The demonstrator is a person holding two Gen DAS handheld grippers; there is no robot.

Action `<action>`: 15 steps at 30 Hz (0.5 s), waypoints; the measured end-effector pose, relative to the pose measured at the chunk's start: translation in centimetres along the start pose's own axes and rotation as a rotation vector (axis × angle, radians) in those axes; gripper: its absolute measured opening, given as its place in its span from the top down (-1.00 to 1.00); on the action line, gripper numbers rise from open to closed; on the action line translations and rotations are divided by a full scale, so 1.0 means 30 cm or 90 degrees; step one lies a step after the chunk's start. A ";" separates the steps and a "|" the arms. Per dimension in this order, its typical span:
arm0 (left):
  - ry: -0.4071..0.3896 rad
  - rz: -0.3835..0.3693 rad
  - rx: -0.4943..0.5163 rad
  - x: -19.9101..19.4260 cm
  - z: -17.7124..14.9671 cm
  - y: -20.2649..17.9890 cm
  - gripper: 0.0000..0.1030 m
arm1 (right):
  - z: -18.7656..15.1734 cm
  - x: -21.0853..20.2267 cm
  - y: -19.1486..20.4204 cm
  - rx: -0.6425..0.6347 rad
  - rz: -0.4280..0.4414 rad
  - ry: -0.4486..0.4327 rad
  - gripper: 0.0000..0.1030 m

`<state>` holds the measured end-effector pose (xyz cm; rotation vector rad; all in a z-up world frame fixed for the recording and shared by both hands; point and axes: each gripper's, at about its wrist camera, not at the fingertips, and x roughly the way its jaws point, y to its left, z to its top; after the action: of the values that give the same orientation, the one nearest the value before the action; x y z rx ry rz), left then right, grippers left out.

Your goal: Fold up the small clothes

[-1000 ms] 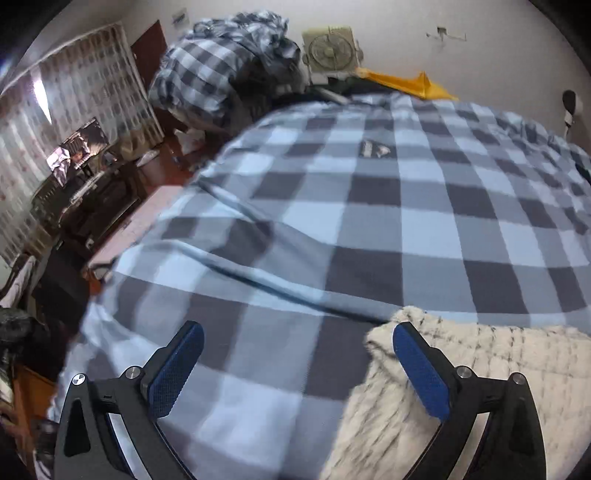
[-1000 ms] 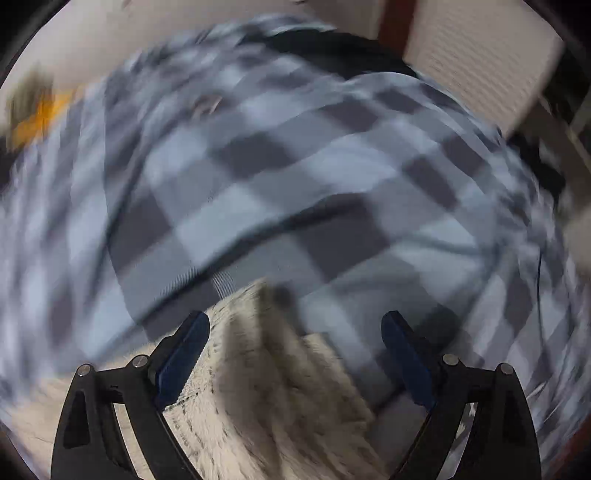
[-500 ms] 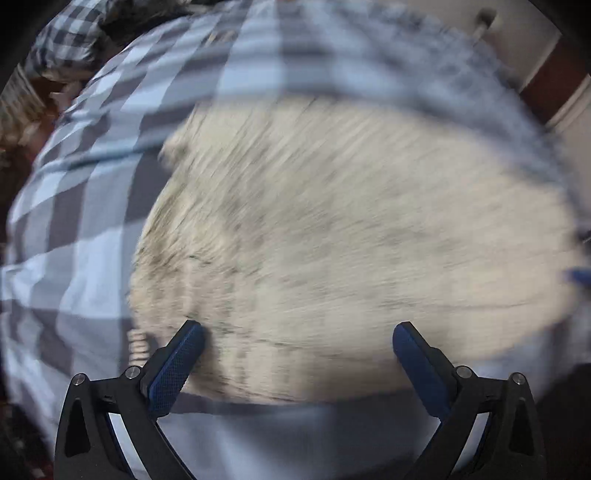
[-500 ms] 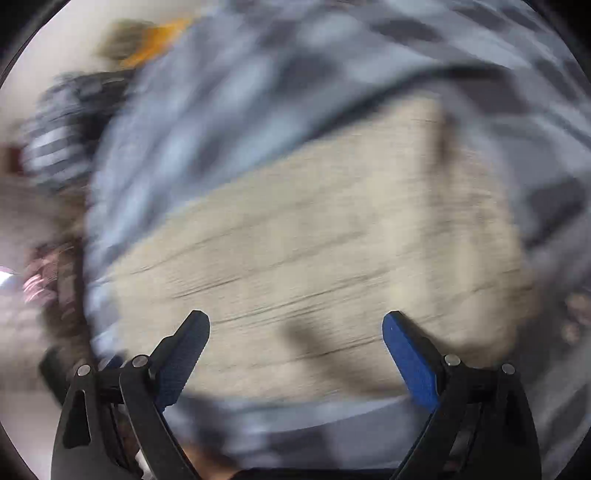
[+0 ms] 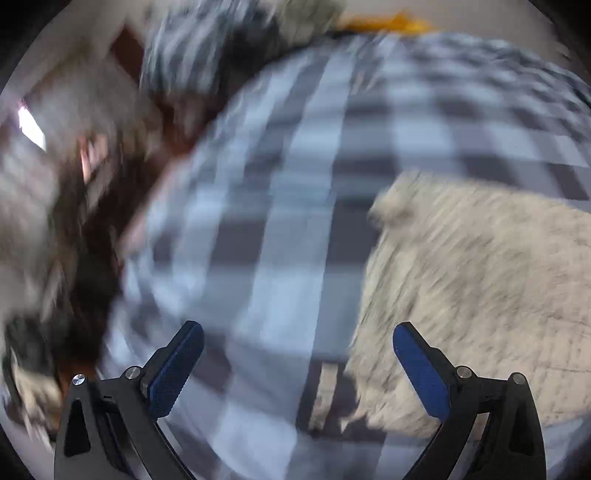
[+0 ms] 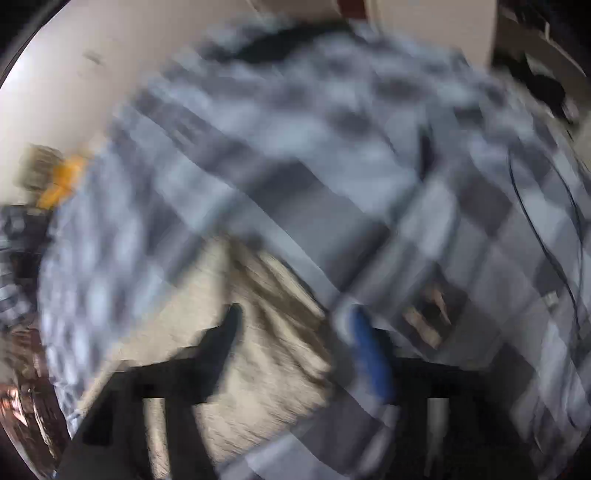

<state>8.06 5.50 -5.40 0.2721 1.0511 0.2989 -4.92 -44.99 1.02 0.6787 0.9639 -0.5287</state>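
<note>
Nearest the left wrist camera, the left gripper (image 5: 295, 369) is hanging with its jaws spread wide and empty over the checked blanket (image 5: 280, 206) covering the bed. Just right of it, the cream fleece garment (image 5: 480, 288) is lying flat, fuzzy and roughly rectangular. The right gripper (image 6: 295, 339) is sitting low over the garment's corner; blur is hiding whether its jaws are pinching cloth. This is looking like a regrasp between folds; next, each gripper needs a firm edge. Farther off, an orange cloth (image 5: 384, 26) is lying at the bed's far edge.
</note>
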 end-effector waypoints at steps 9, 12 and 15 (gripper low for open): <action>-0.005 -0.396 0.118 -0.076 -0.009 -0.336 -1.00 | -0.285 0.231 0.477 -0.403 0.082 0.116 -0.97; 0.053 -0.368 0.144 0.020 -0.027 -0.404 -1.00 | -0.358 0.332 0.571 -0.504 0.066 0.181 -0.97; 0.065 -0.325 0.108 0.117 -0.044 -0.342 -1.00 | -0.365 0.421 0.572 -0.537 -0.037 0.195 -0.97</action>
<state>9.67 -2.60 -12.54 0.1329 1.2090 -0.2384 6.57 -26.79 -9.49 -0.0369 1.3685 -0.0306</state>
